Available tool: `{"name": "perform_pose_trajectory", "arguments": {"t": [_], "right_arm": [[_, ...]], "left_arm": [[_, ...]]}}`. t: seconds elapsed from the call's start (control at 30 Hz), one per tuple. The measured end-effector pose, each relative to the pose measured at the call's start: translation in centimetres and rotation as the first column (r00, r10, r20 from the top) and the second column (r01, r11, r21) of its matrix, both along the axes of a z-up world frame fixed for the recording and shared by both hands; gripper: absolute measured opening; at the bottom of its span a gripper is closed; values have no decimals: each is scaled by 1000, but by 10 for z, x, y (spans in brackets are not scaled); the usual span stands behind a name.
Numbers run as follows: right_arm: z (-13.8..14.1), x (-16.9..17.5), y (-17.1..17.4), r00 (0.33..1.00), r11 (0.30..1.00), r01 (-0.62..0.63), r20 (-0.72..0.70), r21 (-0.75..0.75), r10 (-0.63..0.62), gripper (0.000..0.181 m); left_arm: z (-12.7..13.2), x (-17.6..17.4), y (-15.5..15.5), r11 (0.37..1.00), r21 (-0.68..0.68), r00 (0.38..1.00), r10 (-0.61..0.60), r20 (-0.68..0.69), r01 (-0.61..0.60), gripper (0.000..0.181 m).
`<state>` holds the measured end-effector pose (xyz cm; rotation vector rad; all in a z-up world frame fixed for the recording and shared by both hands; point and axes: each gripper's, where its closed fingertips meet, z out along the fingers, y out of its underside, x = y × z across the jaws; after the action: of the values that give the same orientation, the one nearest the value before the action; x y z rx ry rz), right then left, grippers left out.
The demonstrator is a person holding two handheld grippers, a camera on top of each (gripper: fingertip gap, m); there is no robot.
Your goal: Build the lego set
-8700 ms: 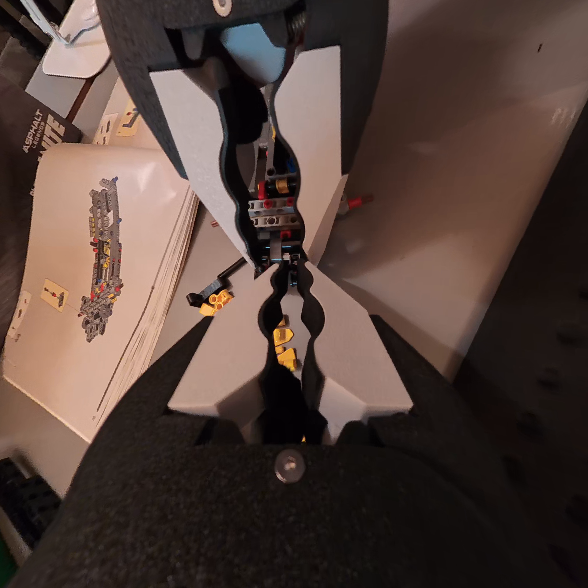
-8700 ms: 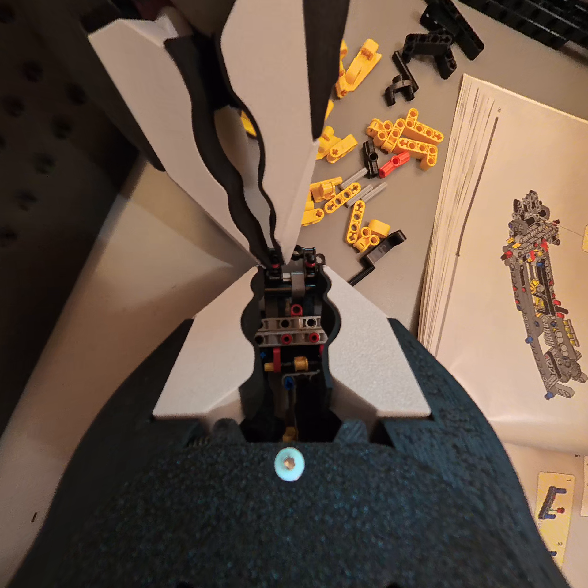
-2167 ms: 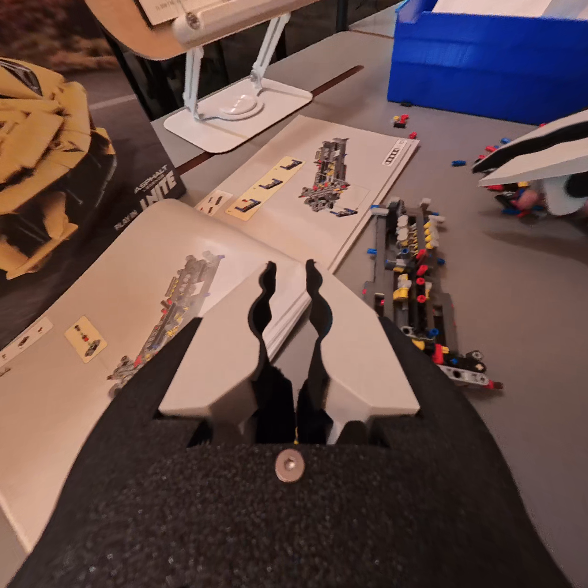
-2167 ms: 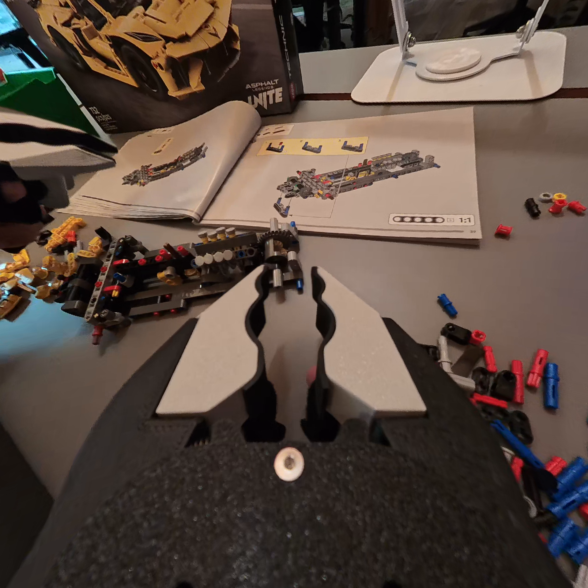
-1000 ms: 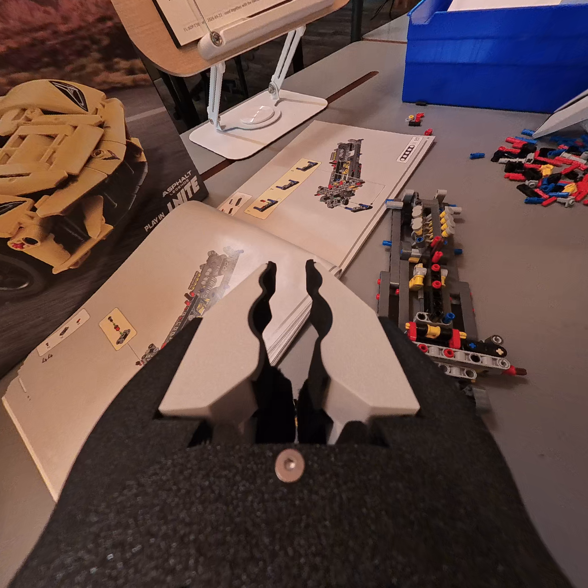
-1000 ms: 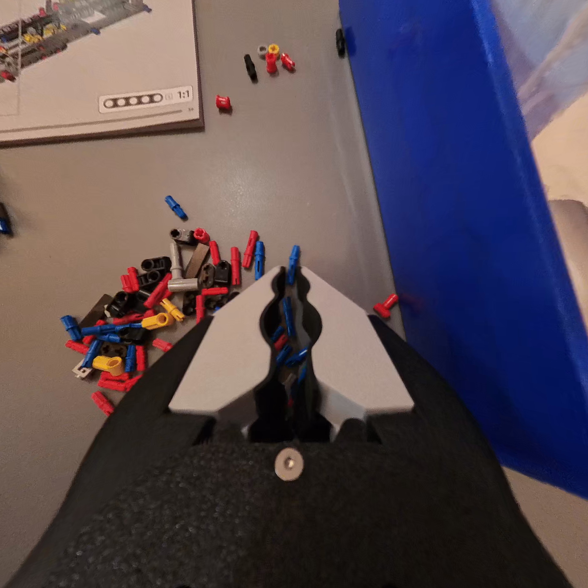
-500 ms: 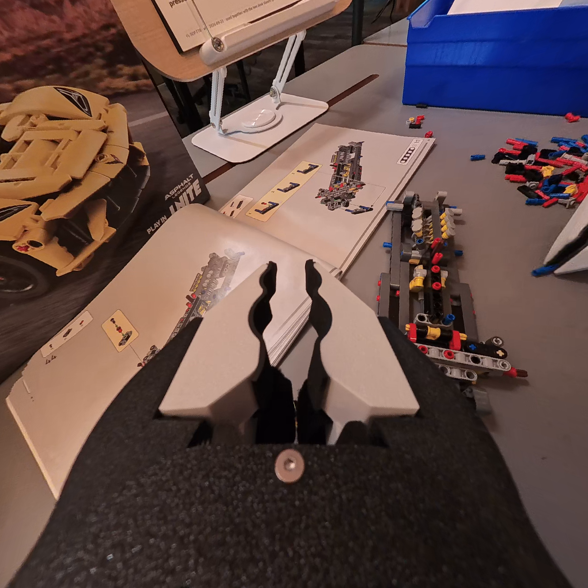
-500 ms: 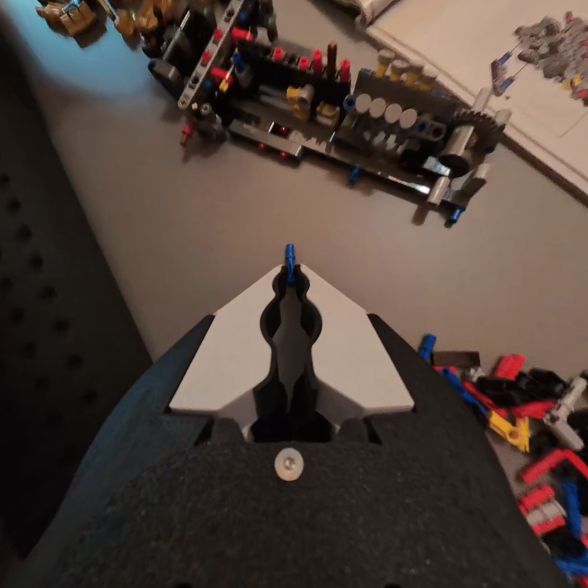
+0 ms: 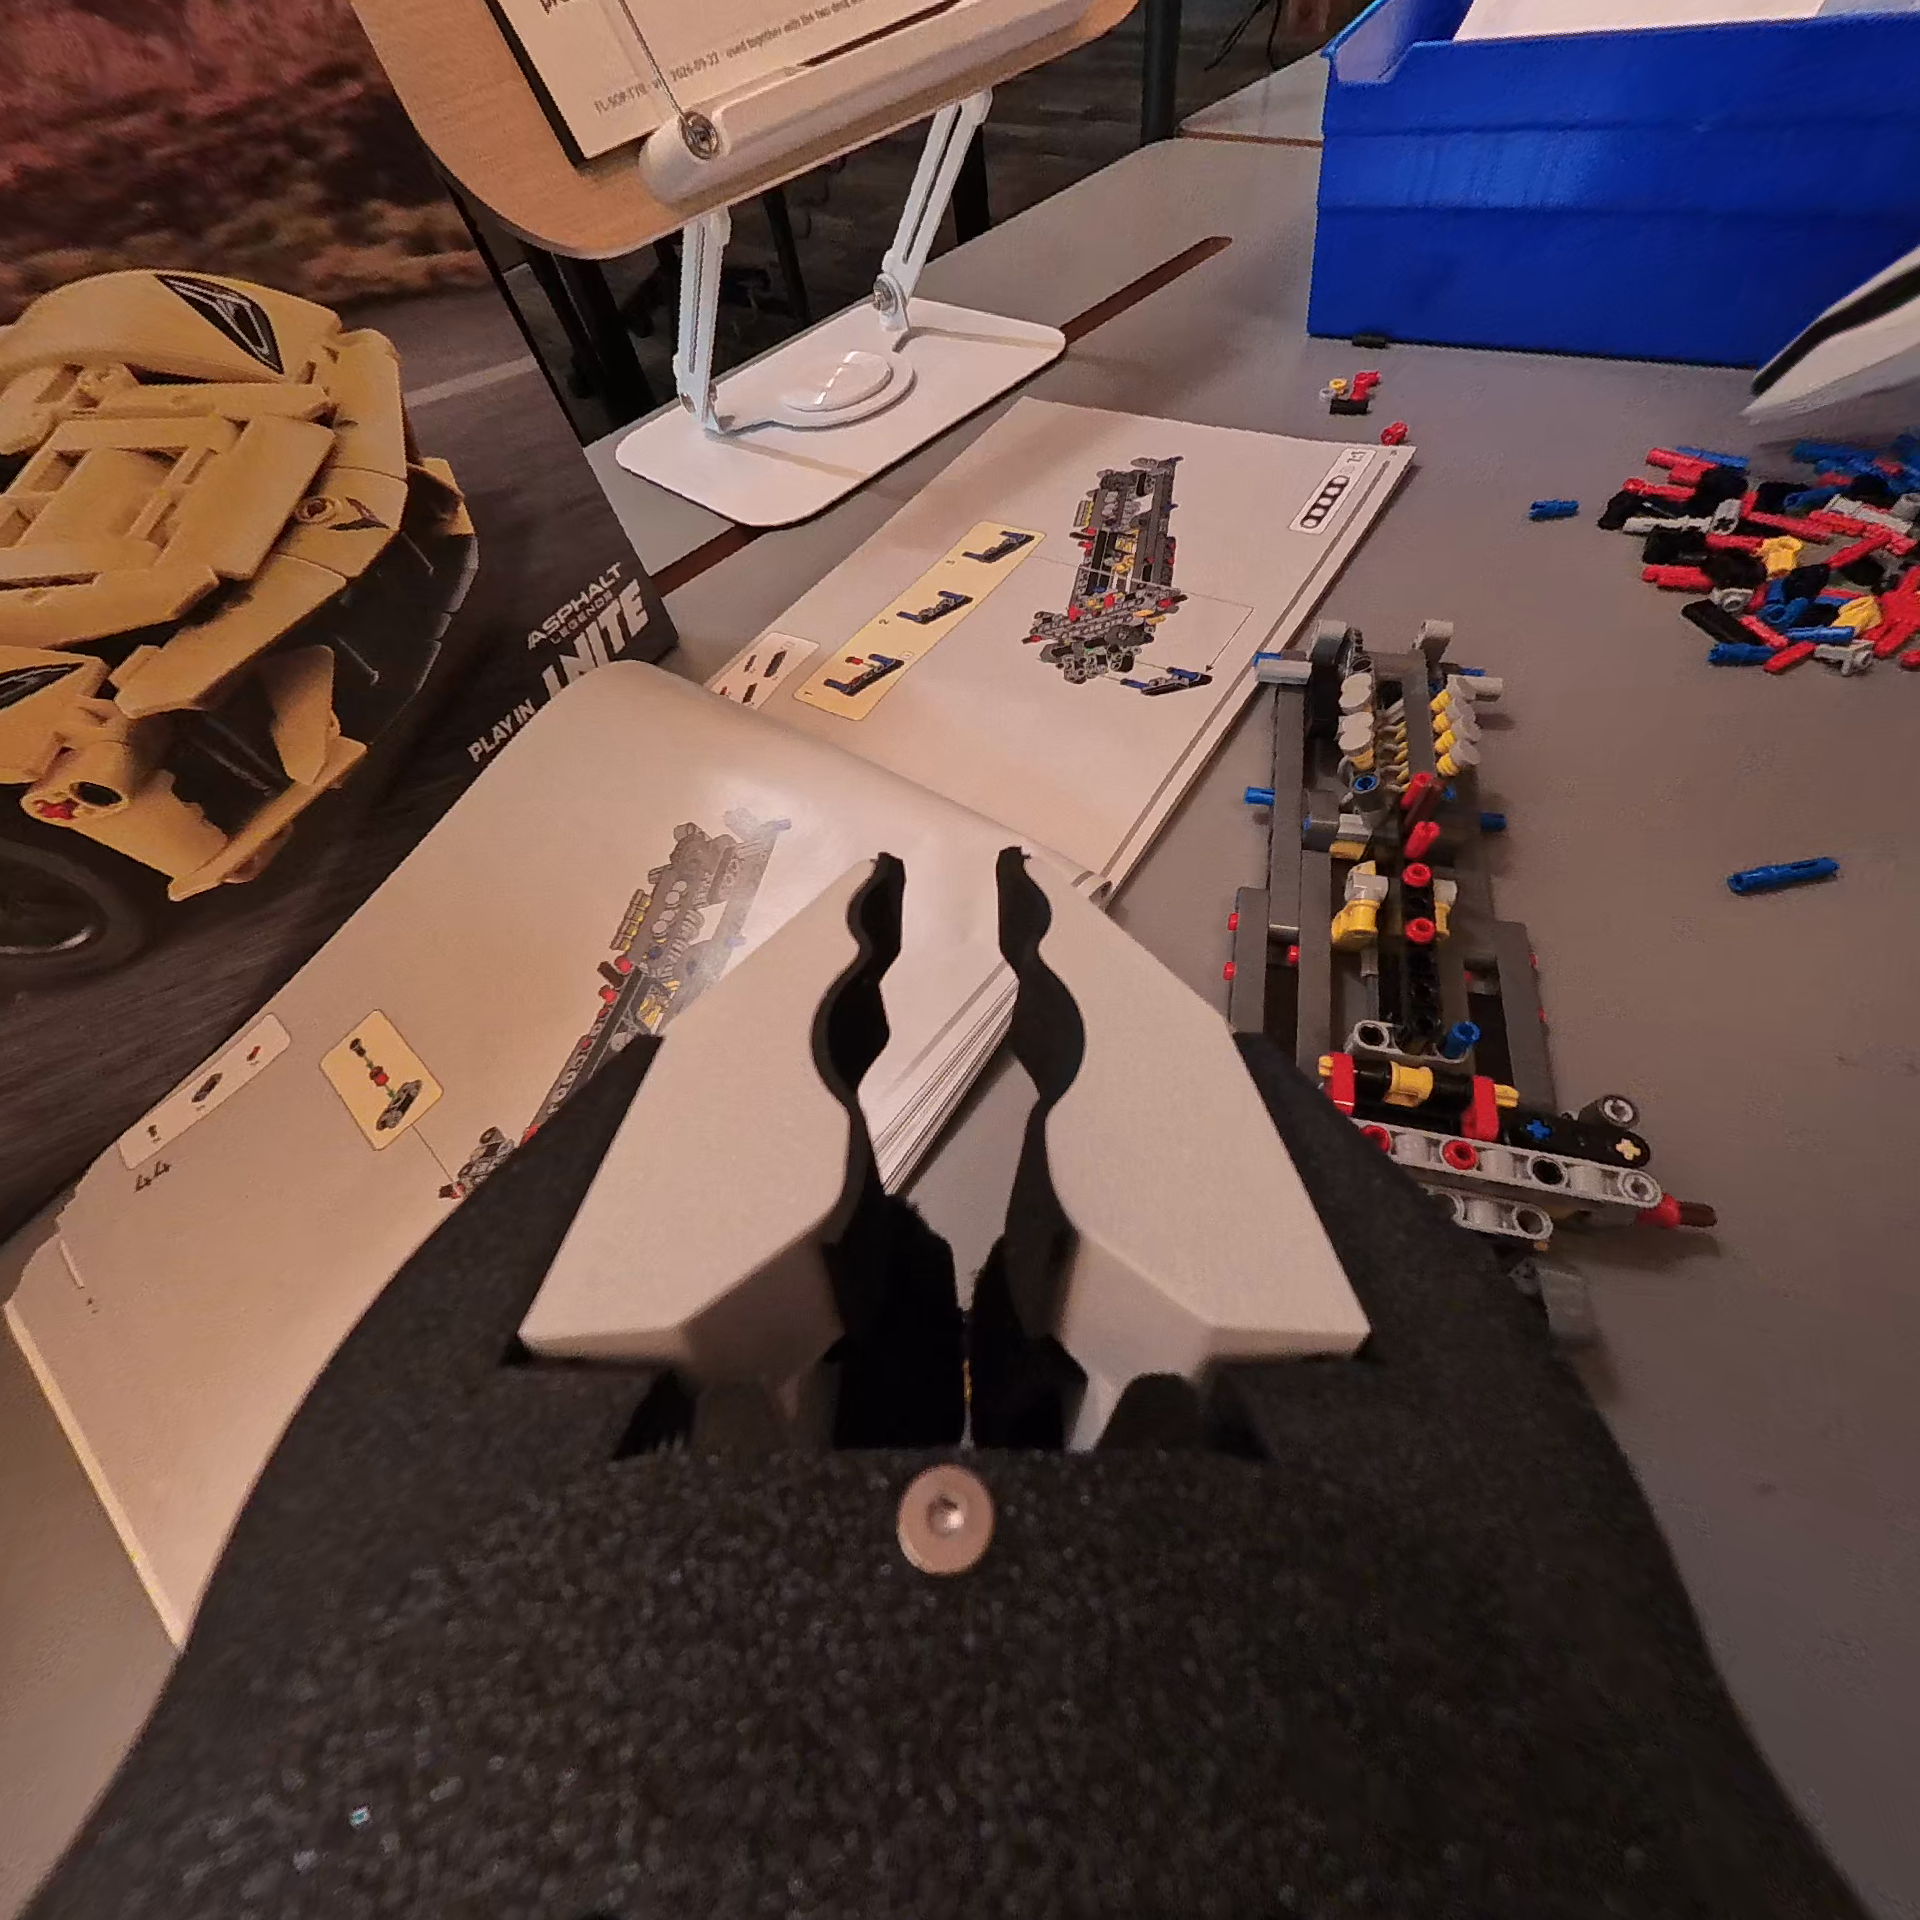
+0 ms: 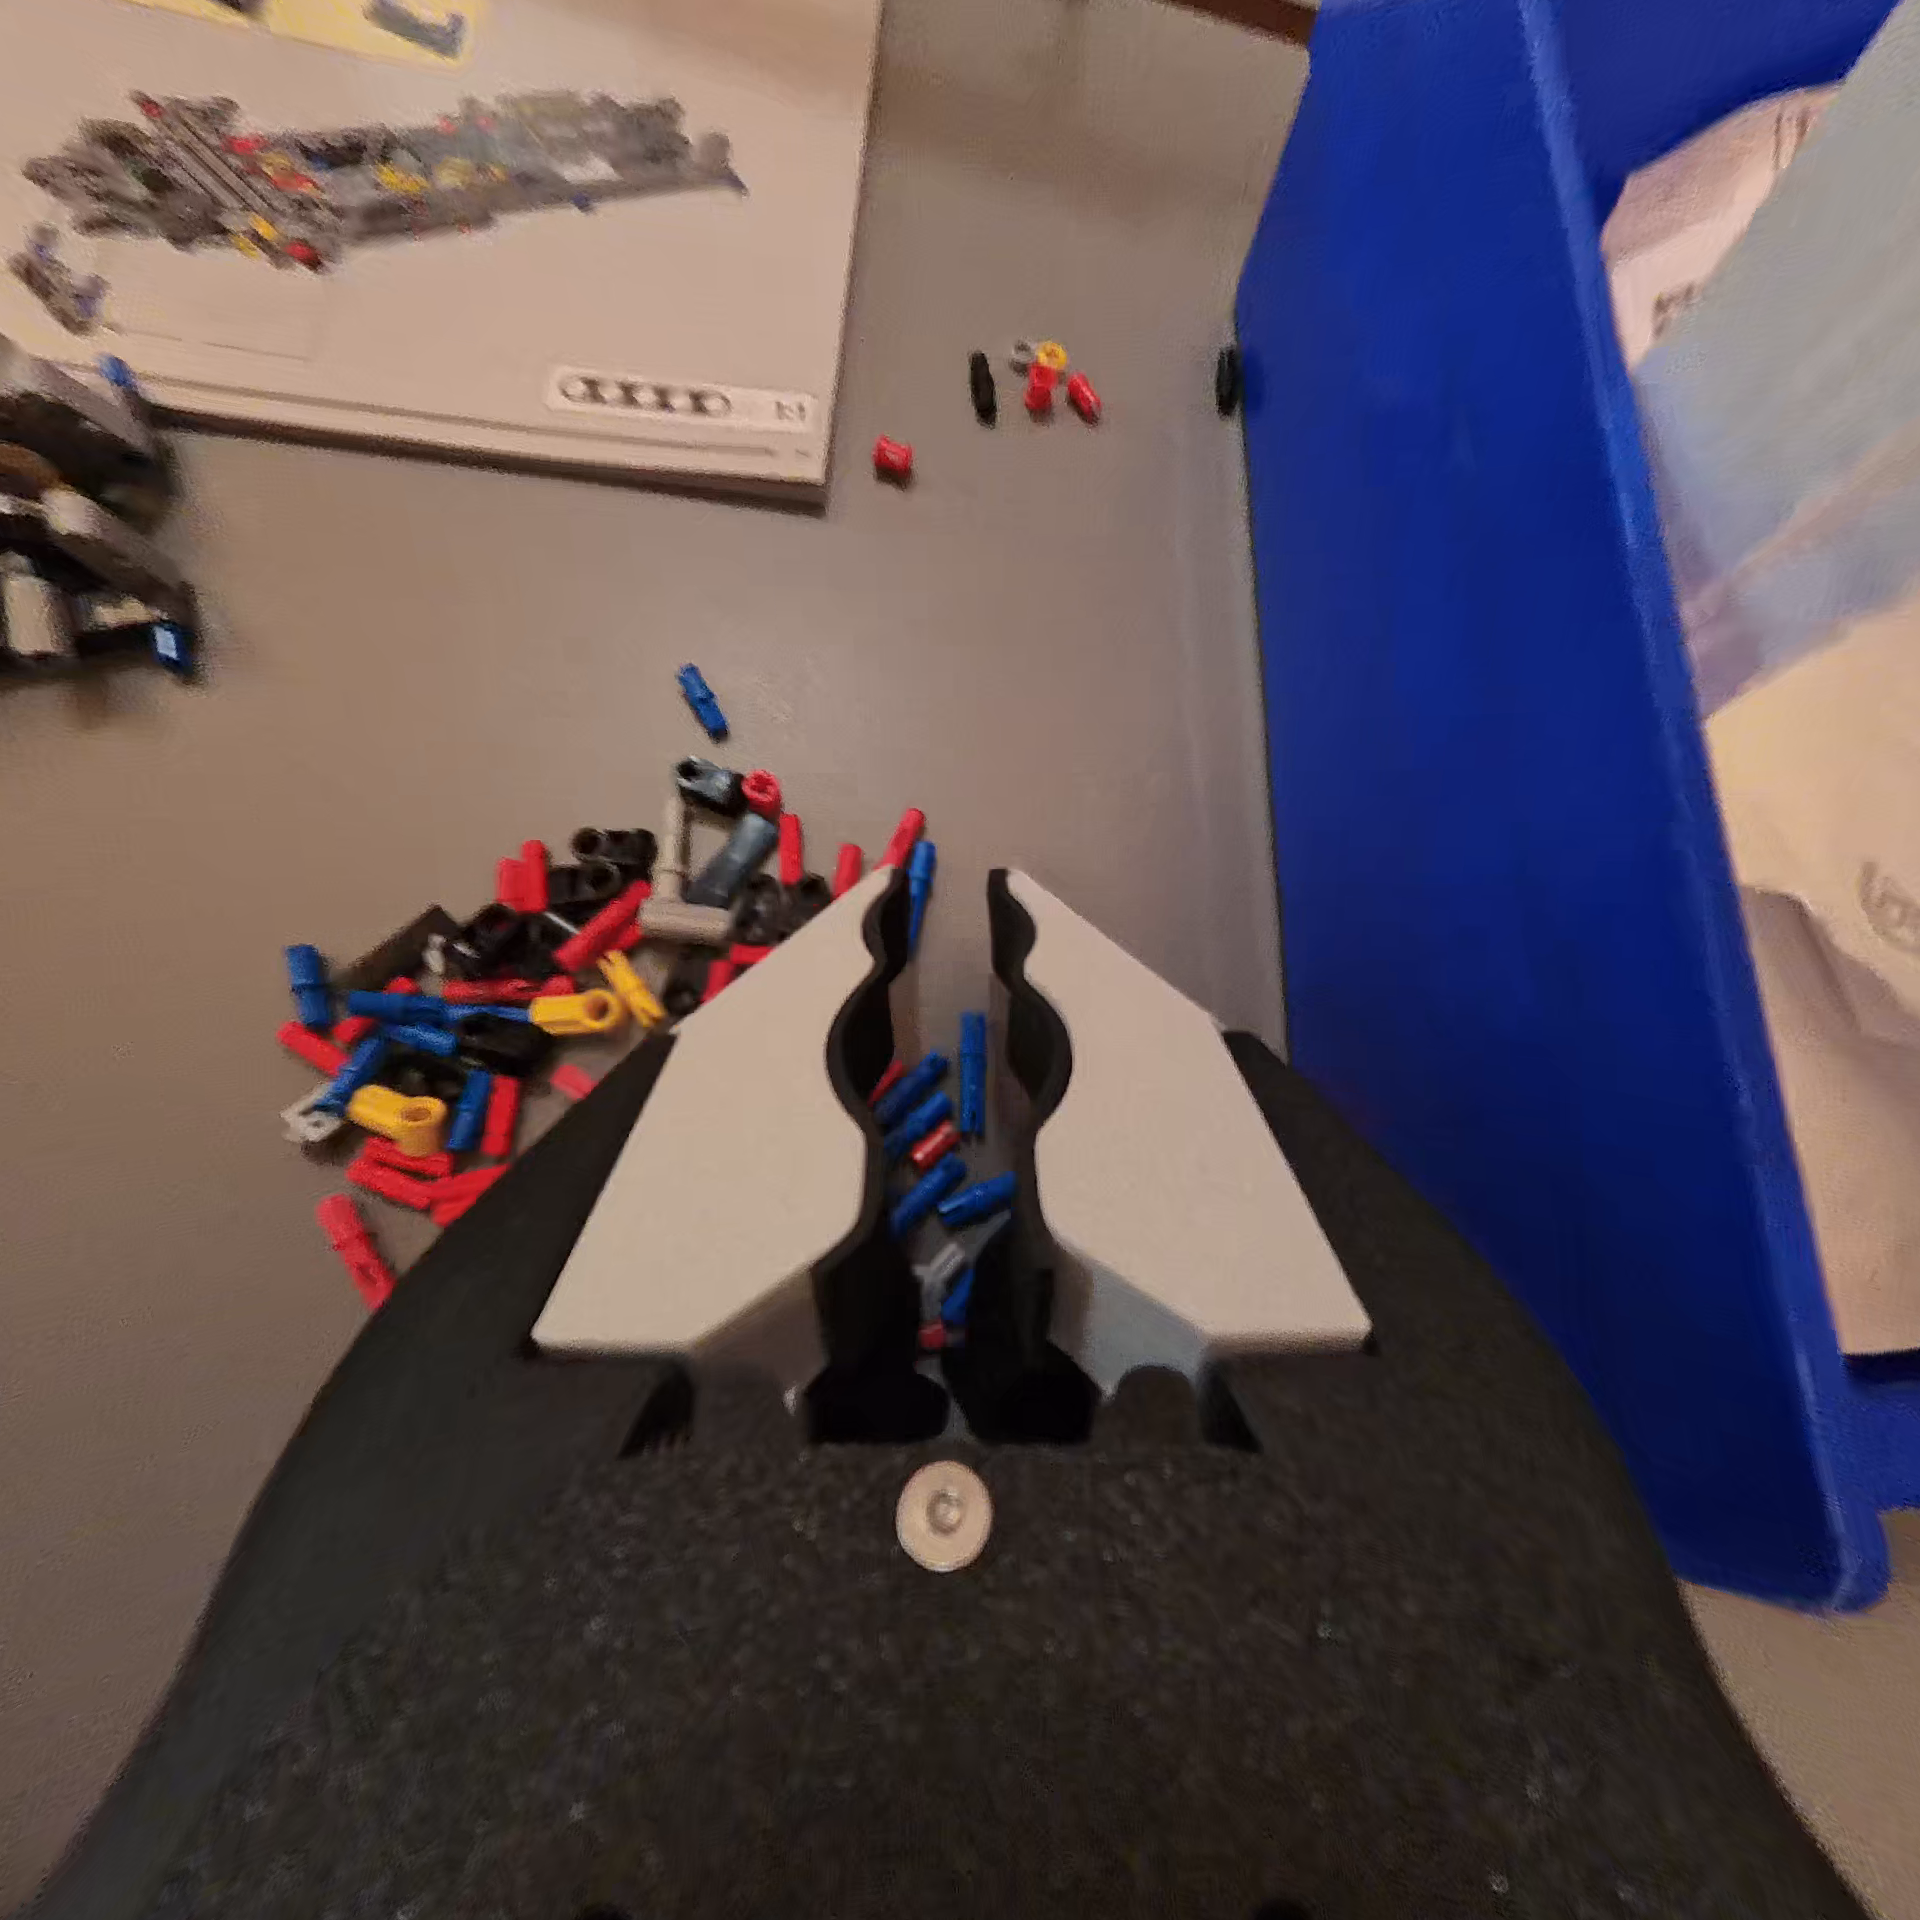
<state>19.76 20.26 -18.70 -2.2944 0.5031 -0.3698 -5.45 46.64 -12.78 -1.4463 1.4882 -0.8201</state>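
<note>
Right wrist view shows your right gripper back over the pile of small pins beside the blue bin, fingers now parted and empty (half a second ago they pinched a blue pin, which now lies on the table beside the chassis). Your left gripper hasn't moved, narrowly open over the instruction booklet.

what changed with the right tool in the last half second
The right tool let go of the blue pin, which now lies on the table beside the chassis, and swung back over the loose pin pile, open. The left tool stayed open over the instruction booklet.
</note>
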Motion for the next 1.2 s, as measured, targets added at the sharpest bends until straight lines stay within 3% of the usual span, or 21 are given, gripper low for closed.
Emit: {"name": "perform_pose_trajectory", "arguments": {"t": [0.23,0.47,0.6,0.7,0.77,0.83,0.93,1.2], "right_arm": [[-19,-7,0,993,999,-31,-112,-18,29,11],[-18,-5,1,994,998,-46,-99,-36,42,3],[8,-3,6,999,999,-45,10,22,45,3],[32,-43,29,972,966,-236,32,101,234,3],[34,-103,48,874,869,-471,-51,153,483,3],[28,-156,56,748,756,-628,-122,186,652,3],[5,-186,61,682,701,-702,-165,126,712,3],[-17,-186,60,707,717,-697,-152,13,691,4]], "left_arm": [[1,0,1,1000,-10,1000,6,8,-6,16],[0,0,1,1000,3,1000,6,2,-6,16],[1,-1,1,1000,1,1000,8,4,-8,16],[0,-1,2,1000,2,1000,8,3,-8,16],[0,0,1,1000,1,1000,6,1,-6,16],[-1,0,1,1000,3,1000,5,-5,-5,16],[-2,-1,1,1000,12,1000,5,-8,-4,17],[-3,0,-1,1000,13,1000,-1,-12,1,16]]}}
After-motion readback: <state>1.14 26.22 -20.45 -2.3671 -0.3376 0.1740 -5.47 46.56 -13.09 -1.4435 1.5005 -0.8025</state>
